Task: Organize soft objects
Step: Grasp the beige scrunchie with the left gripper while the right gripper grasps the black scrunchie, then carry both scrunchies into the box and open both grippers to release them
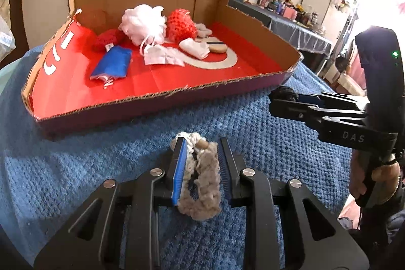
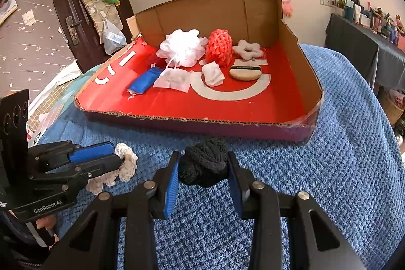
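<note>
Nearest, the left gripper (image 1: 201, 153) has its jaws closed against a cream crochet piece (image 1: 200, 181), which lies on the blue blanket (image 1: 76, 181). Beside it on the right, the right gripper (image 2: 203, 165) squeezes a black yarn ball (image 2: 203, 163) (both pads pressing its sides) just short of the box (image 2: 197, 122). Farther off, inside the box: a blue pouch (image 2: 144, 80) on the left, a white sachet (image 2: 174, 79), a folded white cloth (image 2: 213, 74) and a beige puff (image 2: 245, 72). At the far end sit a white pouf (image 2: 182, 47), a red knit (image 2: 219, 47) and a fluffy star (image 2: 248, 49).
</note>
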{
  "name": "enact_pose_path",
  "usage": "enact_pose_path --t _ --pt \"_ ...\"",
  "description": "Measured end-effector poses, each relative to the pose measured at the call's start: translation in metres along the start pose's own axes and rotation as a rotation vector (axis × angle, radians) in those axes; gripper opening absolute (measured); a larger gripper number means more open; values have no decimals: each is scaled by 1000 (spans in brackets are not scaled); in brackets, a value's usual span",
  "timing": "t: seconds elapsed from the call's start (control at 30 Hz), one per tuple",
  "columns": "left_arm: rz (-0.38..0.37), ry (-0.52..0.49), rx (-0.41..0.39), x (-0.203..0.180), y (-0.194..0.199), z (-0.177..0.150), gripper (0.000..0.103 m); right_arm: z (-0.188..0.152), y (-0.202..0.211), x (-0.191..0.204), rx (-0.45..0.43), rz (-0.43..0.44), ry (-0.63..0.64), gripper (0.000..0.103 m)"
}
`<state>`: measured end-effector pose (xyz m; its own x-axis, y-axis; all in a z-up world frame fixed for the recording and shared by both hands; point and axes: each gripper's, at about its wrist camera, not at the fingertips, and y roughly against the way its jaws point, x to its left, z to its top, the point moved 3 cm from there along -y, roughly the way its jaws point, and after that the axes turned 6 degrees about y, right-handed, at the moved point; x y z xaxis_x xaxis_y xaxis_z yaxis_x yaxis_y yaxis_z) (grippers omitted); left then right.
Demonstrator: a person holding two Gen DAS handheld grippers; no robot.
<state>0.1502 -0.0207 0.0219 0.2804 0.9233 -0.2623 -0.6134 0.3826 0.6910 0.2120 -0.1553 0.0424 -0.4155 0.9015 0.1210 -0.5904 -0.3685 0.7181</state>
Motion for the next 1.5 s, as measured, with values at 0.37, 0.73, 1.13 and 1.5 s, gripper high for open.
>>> enact_pose_path --t 0.37,0.73,1.13,1.5 --pt "35 -24 -38 -3 11 -10 75 -22 -5 0 31 -8 -17 66" --pt "88 5 32 5 -10 -19 56 -14 -11 0 34 -18 -10 66" --pt "90 -44 -7 -3 -6 -21 28 -4 -17 19 -8 8 52 28" --pt "41 -56 -58 -9 13 -5 28 1 12 18 -70 39 28 28"
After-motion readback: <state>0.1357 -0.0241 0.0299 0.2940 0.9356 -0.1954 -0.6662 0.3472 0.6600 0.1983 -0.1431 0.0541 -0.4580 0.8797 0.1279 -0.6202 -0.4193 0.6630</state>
